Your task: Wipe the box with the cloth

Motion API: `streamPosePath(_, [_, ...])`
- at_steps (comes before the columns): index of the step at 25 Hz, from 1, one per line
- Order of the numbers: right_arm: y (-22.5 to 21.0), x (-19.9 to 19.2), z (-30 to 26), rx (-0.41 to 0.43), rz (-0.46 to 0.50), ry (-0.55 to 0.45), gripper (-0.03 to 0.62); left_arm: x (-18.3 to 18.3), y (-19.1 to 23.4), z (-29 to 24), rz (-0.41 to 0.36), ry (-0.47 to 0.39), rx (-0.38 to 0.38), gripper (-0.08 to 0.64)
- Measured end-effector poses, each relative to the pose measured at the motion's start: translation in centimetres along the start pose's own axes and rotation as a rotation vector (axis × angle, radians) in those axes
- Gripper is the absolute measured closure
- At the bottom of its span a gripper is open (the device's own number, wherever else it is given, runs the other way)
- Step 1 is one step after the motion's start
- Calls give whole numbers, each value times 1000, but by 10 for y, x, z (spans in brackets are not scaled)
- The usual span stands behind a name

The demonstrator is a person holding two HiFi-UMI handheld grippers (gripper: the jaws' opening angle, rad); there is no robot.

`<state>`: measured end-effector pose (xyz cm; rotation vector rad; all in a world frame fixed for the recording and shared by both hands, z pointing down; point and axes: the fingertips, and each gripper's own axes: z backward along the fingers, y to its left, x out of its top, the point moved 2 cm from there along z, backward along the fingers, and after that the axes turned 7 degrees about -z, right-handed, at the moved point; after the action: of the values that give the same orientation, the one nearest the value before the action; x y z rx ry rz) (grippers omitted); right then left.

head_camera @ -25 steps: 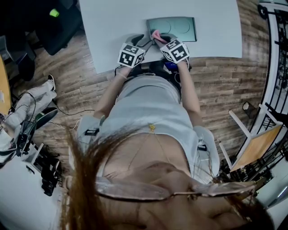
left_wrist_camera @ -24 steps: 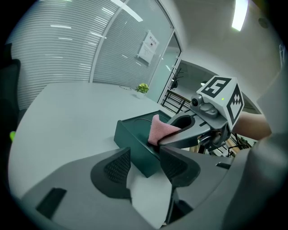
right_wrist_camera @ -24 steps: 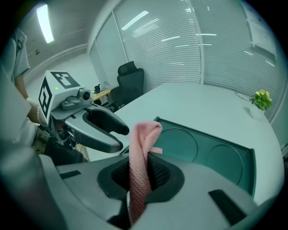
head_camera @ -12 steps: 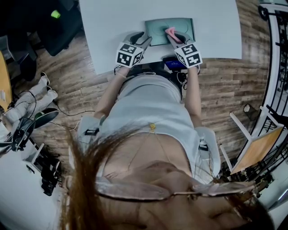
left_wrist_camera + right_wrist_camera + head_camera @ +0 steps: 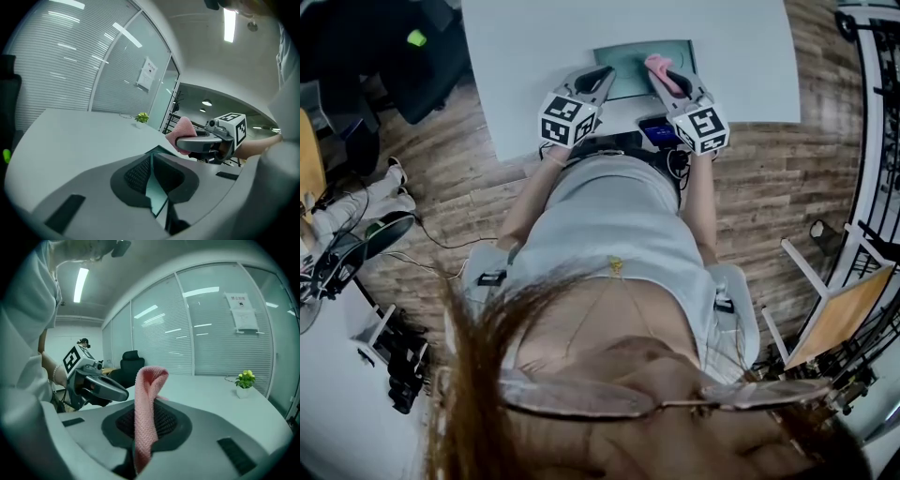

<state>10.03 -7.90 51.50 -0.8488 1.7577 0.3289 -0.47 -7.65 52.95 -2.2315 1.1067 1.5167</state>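
A flat teal box (image 5: 630,64) lies on the white table (image 5: 534,47) near its front edge. My left gripper (image 5: 602,77) is at the box's near left edge. In the left gripper view its jaws (image 5: 154,174) are closing, with the thin teal edge of the box (image 5: 157,194) between the pads. My right gripper (image 5: 667,81) is shut on a pink knitted cloth (image 5: 657,66) at the box's right part. The cloth (image 5: 146,413) stands up folded between the right gripper's jaws (image 5: 144,430). The right gripper (image 5: 199,144) and the left gripper (image 5: 98,386) each show in the other's view.
A small potted plant (image 5: 245,379) stands far back on the table. A black office chair (image 5: 130,359) is off the table's left side. A dark device with a blue screen (image 5: 653,130) is at the person's waist. A wooden frame (image 5: 834,309) leans at the right on the floor.
Both grippers have moved up and forward to the box. The right one carried the pink cloth to the right over the box. The left jaws went from wide open to closed on the box's edge.
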Motion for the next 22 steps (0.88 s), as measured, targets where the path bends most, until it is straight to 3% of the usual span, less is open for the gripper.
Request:
streamPosePath(10, [17, 37, 20, 70, 32, -148, 554, 37, -37, 4, -85, -117, -35, 526])
streamPosePath(22, [36, 111, 26, 40, 135, -276, 554, 105, -45, 19, -217, -250, 75, 526])
